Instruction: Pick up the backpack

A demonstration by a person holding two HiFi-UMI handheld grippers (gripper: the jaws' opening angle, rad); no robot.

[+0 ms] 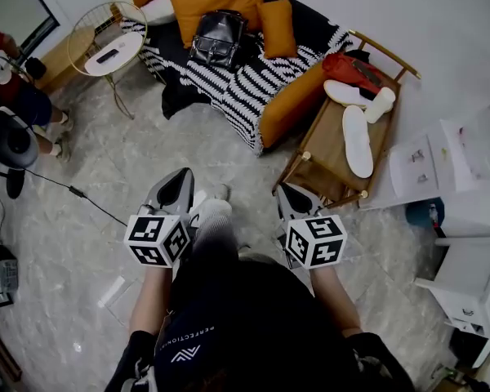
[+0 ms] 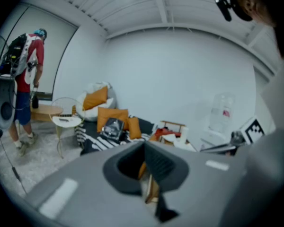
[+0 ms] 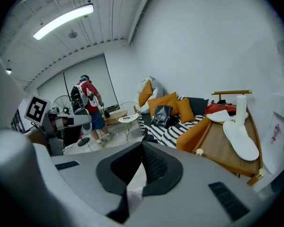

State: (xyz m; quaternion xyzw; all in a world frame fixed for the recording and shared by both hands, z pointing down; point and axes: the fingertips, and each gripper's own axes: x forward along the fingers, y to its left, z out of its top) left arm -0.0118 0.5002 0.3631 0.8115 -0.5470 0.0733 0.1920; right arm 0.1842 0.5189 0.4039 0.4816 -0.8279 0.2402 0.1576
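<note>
Left gripper (image 2: 144, 149): jaws pressed together, nothing between them; held low ahead of the person's body, aimed towards the sofa.
Right gripper (image 3: 143, 148): jaws likewise fully closed and empty; level with the left one, a body's width to its right.
Backpack (image 1: 219, 37): black, resting on the sofa's striped cover, backed against an orange cushion (image 1: 216, 0); well apart from both grippers, untouched.
Sofa (image 1: 253, 84): black-and-white striped cover, orange base showing at the near corner, several orange cushions along the back.
Wooden bench (image 1: 331, 149): just beside the sofa's right end; carries white slippers (image 1: 357, 137) and a red item (image 1: 353, 69) whose kind cannot be made out.
Round side table (image 1: 129, 46): left of the sofa, white top with a small dark object on it.
Floor (image 1: 147, 158): pale marble pattern, a black cable running across it.
Bystander (image 3: 87, 105): person in a red top, standing at the far left near a fan (image 1: 8, 141).
</note>
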